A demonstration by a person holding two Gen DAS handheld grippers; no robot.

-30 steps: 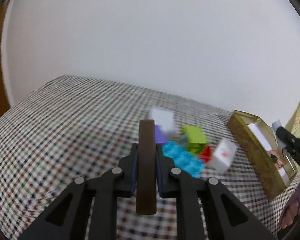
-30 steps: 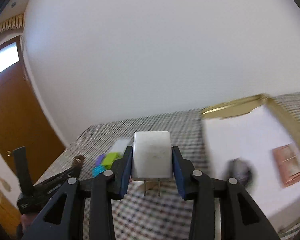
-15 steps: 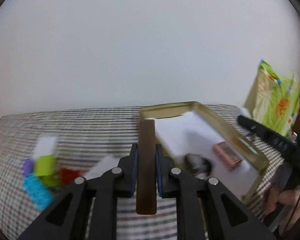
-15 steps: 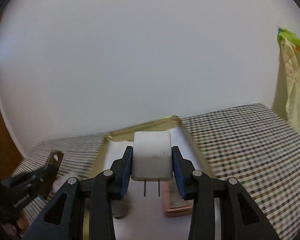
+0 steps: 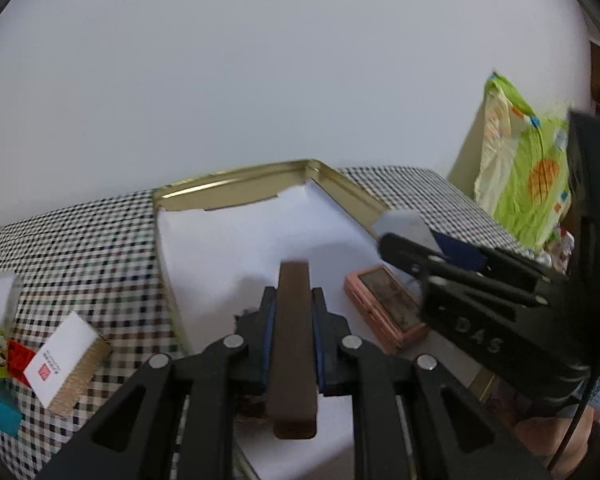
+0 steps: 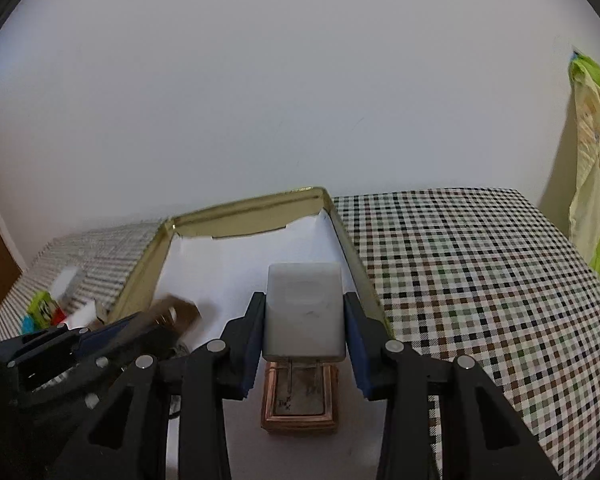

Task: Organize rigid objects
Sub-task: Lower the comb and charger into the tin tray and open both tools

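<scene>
While the left gripper [image 5: 292, 320] pinches a brown bar [image 5: 293, 344] over the gold tin [image 5: 244, 176], the right gripper [image 6: 304, 328] clamps a white charger [image 6: 304, 312] above a pink case [image 6: 300, 408], apparently a compact.

The tin tray [image 6: 342, 236] is thin gold-coloured metal with a dull sheen on its rim and walls, and its floor is lined with smooth white paper [image 6: 236, 264]. Inside the tray, the pink case [image 5: 386, 306] looks like plastic with a worn, darker face. Above it, the white charger [image 6: 304, 312] is matt plastic, lightly scuffed, with two bare metal prongs. The brown strip [image 5: 293, 344] has a smooth, matt surface. Around the tray, the tablecloth [image 6: 480, 272] is woven checked cloth. Left of the tray lies a white card box [image 5: 60, 356] with a rough brown edge beside glossy plastic toy bricks [image 5: 0, 376].
</scene>
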